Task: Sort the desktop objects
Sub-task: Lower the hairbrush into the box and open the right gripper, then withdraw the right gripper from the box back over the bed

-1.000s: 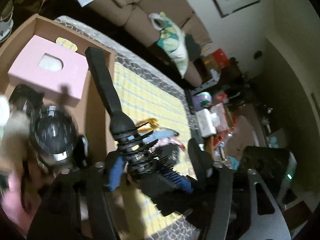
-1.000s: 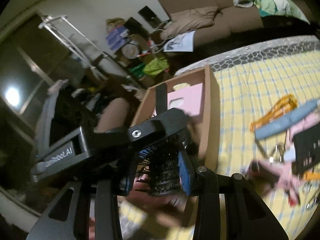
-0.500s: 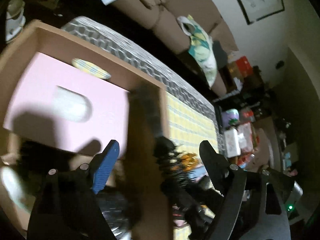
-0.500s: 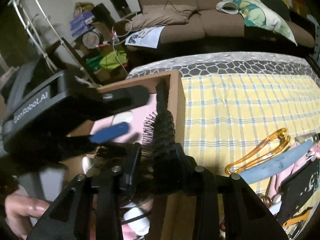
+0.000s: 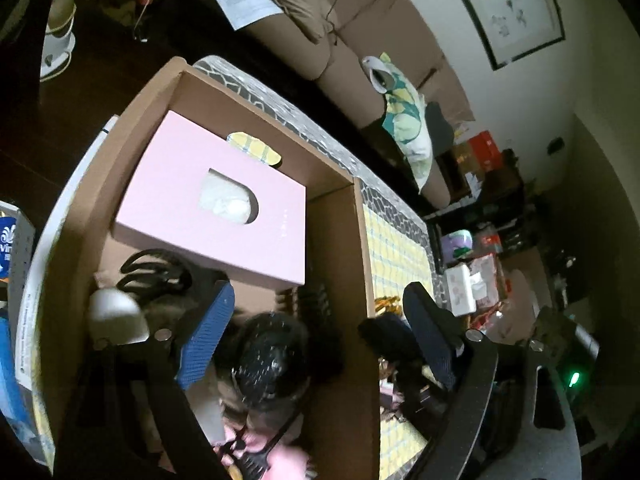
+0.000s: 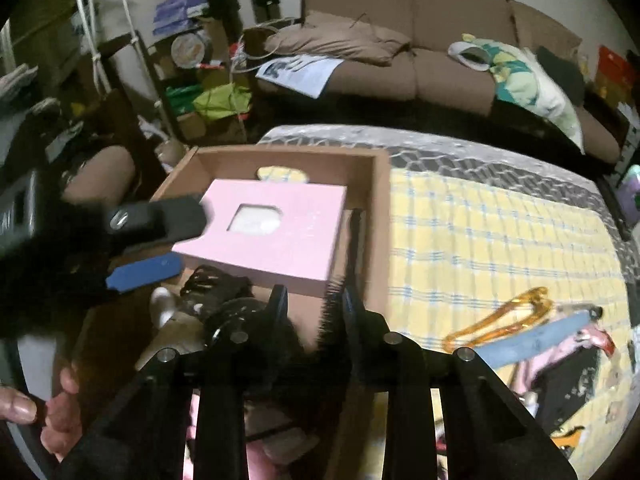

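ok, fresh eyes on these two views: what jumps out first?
The pink box with its white cut-out window, filling the far end of the cardboard box. Next, the black hairbrush between the right gripper jaws as they close, hanging over the box's inner right wall. Outside, on the yellow checked cloth, an orange clip and a blue strip lie unsorted.

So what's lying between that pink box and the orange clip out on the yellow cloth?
In the right wrist view, the cardboard box's wall stands between the pink box and the orange clip, with the black hairbrush just inside it, then bare yellow cloth.
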Available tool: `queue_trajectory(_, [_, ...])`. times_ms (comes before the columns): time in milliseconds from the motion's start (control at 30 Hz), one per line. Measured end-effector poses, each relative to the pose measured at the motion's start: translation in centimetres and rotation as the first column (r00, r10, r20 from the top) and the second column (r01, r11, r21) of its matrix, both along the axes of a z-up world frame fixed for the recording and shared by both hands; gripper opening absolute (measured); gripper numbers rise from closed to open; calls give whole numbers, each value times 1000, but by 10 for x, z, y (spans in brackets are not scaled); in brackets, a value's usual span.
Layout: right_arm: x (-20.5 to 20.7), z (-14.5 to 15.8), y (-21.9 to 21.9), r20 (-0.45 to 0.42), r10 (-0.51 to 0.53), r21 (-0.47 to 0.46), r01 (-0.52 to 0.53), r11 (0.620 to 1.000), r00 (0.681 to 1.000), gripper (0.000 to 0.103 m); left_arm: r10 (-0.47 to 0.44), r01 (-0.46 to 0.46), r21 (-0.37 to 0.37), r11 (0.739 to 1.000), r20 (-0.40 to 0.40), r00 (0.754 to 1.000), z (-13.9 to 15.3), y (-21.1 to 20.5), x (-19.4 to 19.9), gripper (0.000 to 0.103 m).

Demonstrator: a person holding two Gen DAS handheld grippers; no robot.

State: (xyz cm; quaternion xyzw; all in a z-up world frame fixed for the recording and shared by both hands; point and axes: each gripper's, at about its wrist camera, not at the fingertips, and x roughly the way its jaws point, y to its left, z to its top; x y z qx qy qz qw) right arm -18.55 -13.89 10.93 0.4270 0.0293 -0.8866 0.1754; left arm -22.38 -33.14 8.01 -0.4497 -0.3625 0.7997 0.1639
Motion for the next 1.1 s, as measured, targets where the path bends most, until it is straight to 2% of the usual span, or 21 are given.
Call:
queue_trajectory(67, [4, 8, 10, 4, -7, -22, 7, 1000, 1000, 31, -5, 5, -13, 1000, -2, 1000, 4, 1, 8, 85])
queue_trajectory(200, [17, 21, 31, 12, -14, -43, 15, 999, 1000, 43, -26, 25, -82, 996, -12, 1000, 16, 7, 27, 86])
queue_trajectory(433, [51, 20, 46, 32, 20, -38, -19, 999, 999, 46, -64, 64, -150, 987, 1, 998, 29, 26, 70, 87])
queue_trajectory(700, [91, 14, 55, 50, 49, -38, -47, 998, 998, 49, -87, 89, -186, 979, 19, 996, 38, 38, 124, 91])
queue_trajectory(800, [95, 9, 55, 47, 68, 15, -68, 998, 997, 48, -94, 95, -228, 969, 15, 995, 41, 40, 136, 91])
queue_trajectory(967, [78, -6, 43, 68, 117, 187, -128, 974, 991, 49, -123, 124, -300, 946, 21, 992, 40, 45, 143, 91])
queue_trajectory(1033, [66, -14, 38, 81, 128, 219, -143, 965, 988, 57, -129, 130, -334, 934, 23, 991, 38, 45, 139, 91])
queue_trajectory(1100, [51, -17, 33, 91, 127, 226, -144, 963, 988, 62, -133, 135, -351, 927, 30, 991, 33, 45, 135, 91])
